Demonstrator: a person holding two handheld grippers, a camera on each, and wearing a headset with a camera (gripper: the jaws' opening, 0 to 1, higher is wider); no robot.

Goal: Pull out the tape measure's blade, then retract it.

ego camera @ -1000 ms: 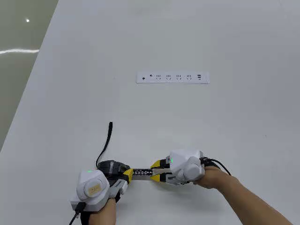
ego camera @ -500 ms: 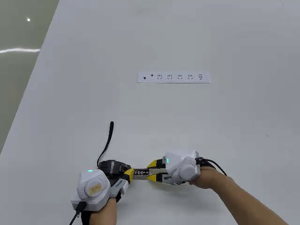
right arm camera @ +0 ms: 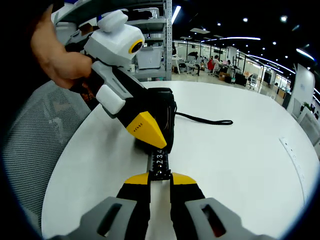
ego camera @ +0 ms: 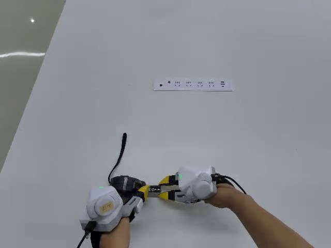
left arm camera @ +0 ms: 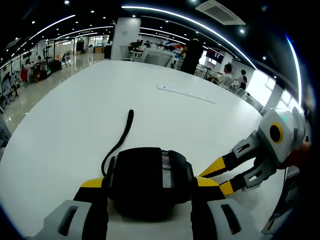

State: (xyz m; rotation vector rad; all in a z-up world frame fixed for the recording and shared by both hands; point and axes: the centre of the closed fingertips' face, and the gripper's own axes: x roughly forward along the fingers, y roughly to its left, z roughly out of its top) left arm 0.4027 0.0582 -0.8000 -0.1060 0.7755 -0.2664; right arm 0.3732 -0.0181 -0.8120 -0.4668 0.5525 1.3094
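Left gripper (left arm camera: 149, 186): jaws pressed on both sides of the black tape measure (left arm camera: 149, 170), which sat on the table (ego camera: 232, 134).
Right gripper (right arm camera: 160, 178): jaws pinched on the blade (right arm camera: 159, 161), just beside the case mouth.
Right gripper view: digits 2, 3, 4 on the blade.
Head view: power strip (ego camera: 193, 84) well beyond both grippers.
Left gripper view: strap (left arm camera: 122, 137) lying ahead of the case.
Blade axis: straight from left gripper to right, a short length out.

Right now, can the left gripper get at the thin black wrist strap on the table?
Probably not: the left gripper is shut on the black tape measure case, though nothing covers the strap.
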